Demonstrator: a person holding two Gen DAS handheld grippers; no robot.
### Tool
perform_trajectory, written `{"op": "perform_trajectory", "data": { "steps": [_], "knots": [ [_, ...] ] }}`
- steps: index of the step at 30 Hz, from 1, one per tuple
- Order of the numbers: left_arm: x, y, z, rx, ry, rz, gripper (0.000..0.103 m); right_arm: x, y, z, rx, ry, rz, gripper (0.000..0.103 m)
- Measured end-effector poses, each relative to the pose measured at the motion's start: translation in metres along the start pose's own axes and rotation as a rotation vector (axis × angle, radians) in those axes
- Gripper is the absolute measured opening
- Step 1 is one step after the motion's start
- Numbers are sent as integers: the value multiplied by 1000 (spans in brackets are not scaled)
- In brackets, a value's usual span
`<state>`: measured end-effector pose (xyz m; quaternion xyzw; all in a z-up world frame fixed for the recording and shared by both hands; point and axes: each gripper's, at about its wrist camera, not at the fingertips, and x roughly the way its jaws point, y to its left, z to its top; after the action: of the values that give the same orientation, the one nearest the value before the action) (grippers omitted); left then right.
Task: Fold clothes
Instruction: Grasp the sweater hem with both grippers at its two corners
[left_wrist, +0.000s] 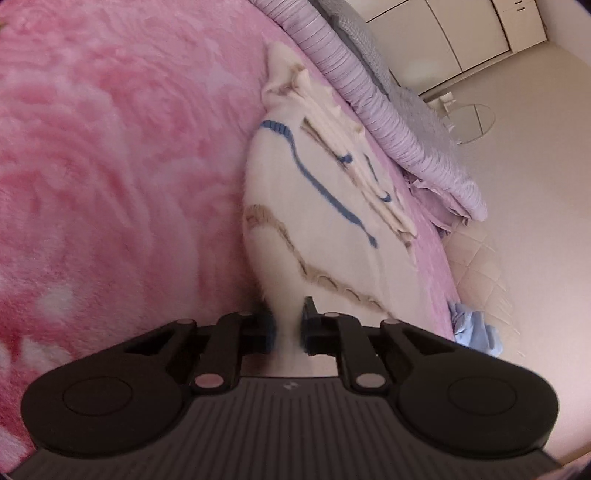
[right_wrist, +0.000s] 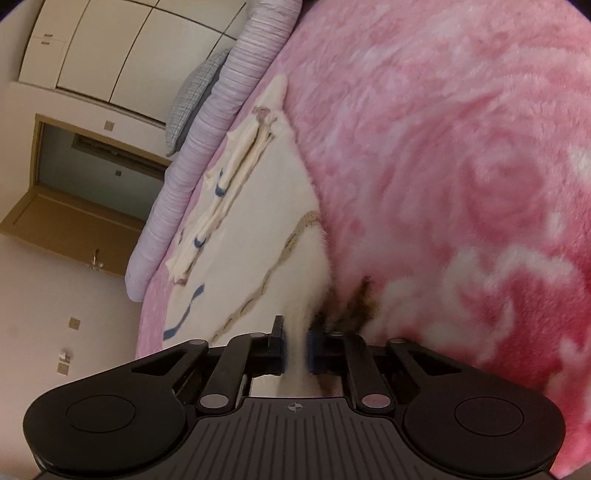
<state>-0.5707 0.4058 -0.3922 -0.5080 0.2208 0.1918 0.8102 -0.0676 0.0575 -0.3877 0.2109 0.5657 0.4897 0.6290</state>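
Left gripper, right gripper each clamp white fuzzy knit garment; uneven pull risks skewed fold.

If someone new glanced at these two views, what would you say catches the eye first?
First, the pink blanket filling most of both views. Next, the white garment with blue and tan lines, lying on the bed by the blanket's edge, pinched at once by the left gripper and right gripper. Beyond it, a lilac quilt runs along the bed's far side.

Pinched garment edge hidden between both hand-held grippers' pads.
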Motion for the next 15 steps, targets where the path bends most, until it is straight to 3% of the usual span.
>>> {"op": "perform_trajectory", "data": {
  "steps": [5, 15],
  "knots": [
    [-20, -9, -7, 56, -63, 27, 7, -24, 8, -9, -12, -52, 11, 7],
    [-109, -19, -52, 74, -131, -20, 5, -97, 34, -51, -41, -87, 58, 6]
  ]
}}
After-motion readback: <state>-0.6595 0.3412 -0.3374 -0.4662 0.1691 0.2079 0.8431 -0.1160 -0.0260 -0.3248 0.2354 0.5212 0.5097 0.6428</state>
